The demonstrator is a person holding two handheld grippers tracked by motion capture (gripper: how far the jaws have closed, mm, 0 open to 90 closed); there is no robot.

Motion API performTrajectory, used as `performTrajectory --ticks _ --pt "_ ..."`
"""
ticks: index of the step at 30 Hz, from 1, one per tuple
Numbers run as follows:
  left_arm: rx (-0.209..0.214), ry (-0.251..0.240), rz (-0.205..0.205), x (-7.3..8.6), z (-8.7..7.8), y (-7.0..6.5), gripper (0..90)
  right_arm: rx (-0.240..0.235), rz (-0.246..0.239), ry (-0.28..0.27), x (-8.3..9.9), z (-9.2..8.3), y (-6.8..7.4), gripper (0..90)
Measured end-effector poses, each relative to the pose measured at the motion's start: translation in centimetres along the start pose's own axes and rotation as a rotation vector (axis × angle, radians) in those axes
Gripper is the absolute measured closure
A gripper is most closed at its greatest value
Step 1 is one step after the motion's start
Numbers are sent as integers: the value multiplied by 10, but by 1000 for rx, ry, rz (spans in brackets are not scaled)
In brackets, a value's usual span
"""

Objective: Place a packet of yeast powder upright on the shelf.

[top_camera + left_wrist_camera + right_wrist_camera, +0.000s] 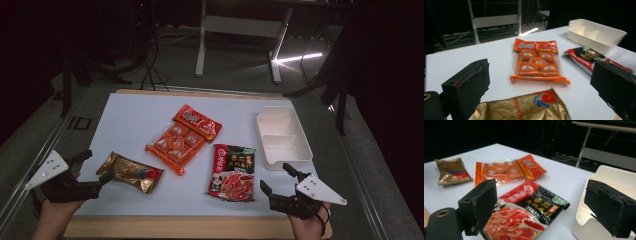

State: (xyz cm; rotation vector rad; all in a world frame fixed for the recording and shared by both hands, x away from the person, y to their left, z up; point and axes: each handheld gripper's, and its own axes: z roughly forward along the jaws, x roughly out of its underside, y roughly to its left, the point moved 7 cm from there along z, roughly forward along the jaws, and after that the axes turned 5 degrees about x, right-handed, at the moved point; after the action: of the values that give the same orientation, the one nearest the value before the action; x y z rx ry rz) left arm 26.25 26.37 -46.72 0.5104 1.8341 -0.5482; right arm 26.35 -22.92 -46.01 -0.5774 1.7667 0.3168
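My left gripper [92, 172] hovers at the table's near left edge, open, its jaws pointing at a crinkled gold snack packet [131, 172] that lies just ahead. In the left gripper view the gold packet [524, 108] sits low between the wide jaws of that gripper [542, 75], not touched. My right gripper [277, 180] is at the near right, open, beside a red and black food packet [232, 171]. In the right gripper view this packet [524, 212] lies ahead of the spread jaws of the gripper [542, 195]. An orange multi-pack [182, 138] lies mid-table.
A white two-compartment tray [281, 136] stands at the right, just beyond my right gripper; its near corner [596, 220] sits by the right jaw. The table has a white mat [135, 120] and a wooden front edge. Table legs and cables stand on the dark floor behind.
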Motion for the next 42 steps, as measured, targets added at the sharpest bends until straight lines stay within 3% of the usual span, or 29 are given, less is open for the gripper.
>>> performTrajectory --ticks 3,10,16,21,23,26,30,36,40,42 --pt "-43 45 -15 5 7 13 30 15 2 -14 -2 1 0 106" --pt "-78 83 -64 16 21 30 46 -18 13 -15 -1 2 3 106" --pt "-84 170 -103 35 37 43 47 -25 6 4 1 4 5 106" --pt "-137 214 -133 50 40 57 79 -35 -5 8 2 4 8 107" --pt "-167 222 -140 54 40 61 143 -38 -7 12 2 5 9 107" --pt "-189 258 -157 61 42 66 143 -41 -11 10 2 4 10 107" --pt "-217 298 -225 73 42 75 148 -43 -10 12 2 4 10 107" --pt "-185 382 -333 95 45 83 208 -46 -13 20 3 6 10 108" --pt "-159 408 -356 101 47 82 249 -48 -15 23 3 6 11 108" --pt "-132 407 -391 103 50 80 294 -51 -13 23 3 6 11 108"
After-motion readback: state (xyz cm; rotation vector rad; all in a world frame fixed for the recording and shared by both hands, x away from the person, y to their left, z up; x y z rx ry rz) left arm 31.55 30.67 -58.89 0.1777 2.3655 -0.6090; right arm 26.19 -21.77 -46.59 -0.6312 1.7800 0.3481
